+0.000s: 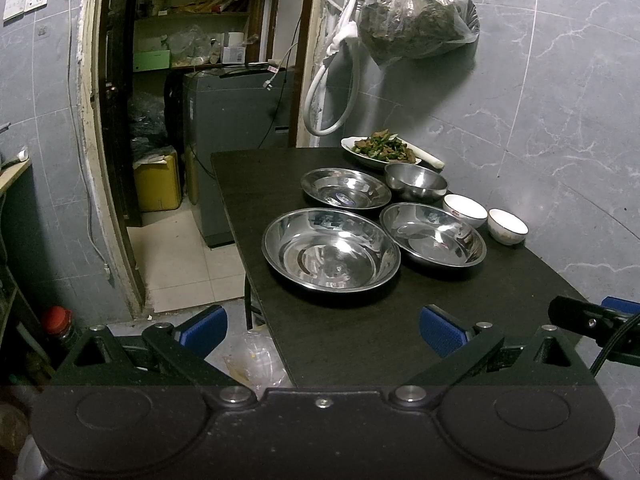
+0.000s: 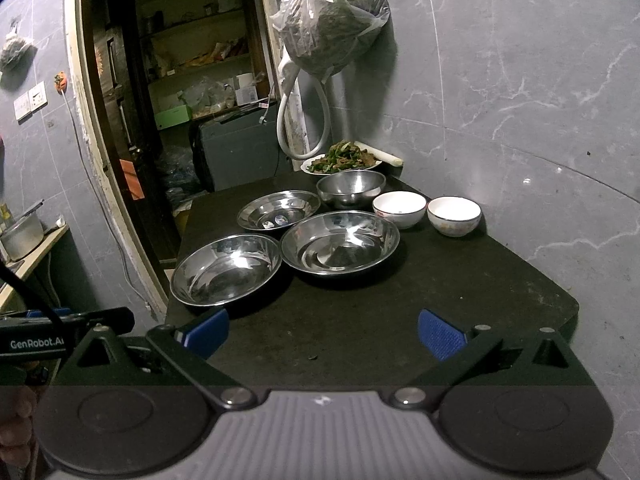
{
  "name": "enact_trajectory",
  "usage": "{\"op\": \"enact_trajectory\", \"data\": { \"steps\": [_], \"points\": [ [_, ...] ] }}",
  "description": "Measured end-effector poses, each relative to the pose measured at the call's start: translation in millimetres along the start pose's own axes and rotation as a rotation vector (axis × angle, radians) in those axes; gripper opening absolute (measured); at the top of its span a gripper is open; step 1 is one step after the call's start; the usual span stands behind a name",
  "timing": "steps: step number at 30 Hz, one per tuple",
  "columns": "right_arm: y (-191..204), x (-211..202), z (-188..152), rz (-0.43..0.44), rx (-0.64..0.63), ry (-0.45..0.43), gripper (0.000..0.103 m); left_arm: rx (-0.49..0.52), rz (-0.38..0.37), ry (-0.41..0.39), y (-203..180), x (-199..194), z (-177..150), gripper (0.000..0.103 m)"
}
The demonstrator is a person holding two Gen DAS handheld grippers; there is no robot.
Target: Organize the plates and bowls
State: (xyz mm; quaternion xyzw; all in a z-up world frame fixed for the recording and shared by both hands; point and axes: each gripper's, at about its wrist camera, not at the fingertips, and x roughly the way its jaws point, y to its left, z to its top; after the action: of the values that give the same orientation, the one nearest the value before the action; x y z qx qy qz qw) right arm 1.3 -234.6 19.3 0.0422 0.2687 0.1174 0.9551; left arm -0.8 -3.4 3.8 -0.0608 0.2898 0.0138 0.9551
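Three shallow steel plates sit on a black table (image 1: 360, 332): a near-left one (image 1: 331, 249), a right one (image 1: 433, 234) and a far one (image 1: 345, 188). Behind them stand a steel bowl (image 1: 416, 181) and two white ceramic bowls (image 1: 465, 209) (image 1: 507, 226). In the right wrist view the plates (image 2: 226, 268) (image 2: 340, 242) (image 2: 279, 209), steel bowl (image 2: 351, 187) and white bowls (image 2: 399, 208) (image 2: 453, 215) show too. My left gripper (image 1: 322, 330) is open and empty over the table's near edge. My right gripper (image 2: 323, 333) is open and empty over the near table.
A white plate of cooked greens (image 1: 380, 151) sits at the table's far end by the tiled wall. A plastic bag (image 1: 416, 16) and a white hose (image 1: 332, 92) hang above it. A doorway (image 1: 192, 120) to a storeroom opens left, with floor beyond the table's left edge.
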Motion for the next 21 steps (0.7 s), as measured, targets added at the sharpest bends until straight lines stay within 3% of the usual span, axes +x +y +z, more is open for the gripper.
{"op": "enact_trajectory", "data": {
  "steps": [21],
  "points": [
    [-1.6,-1.4,-0.8,0.000,0.002,-0.001,0.103,0.002,-0.001,0.000,-0.5,0.0,-0.2,0.102]
  ]
}}
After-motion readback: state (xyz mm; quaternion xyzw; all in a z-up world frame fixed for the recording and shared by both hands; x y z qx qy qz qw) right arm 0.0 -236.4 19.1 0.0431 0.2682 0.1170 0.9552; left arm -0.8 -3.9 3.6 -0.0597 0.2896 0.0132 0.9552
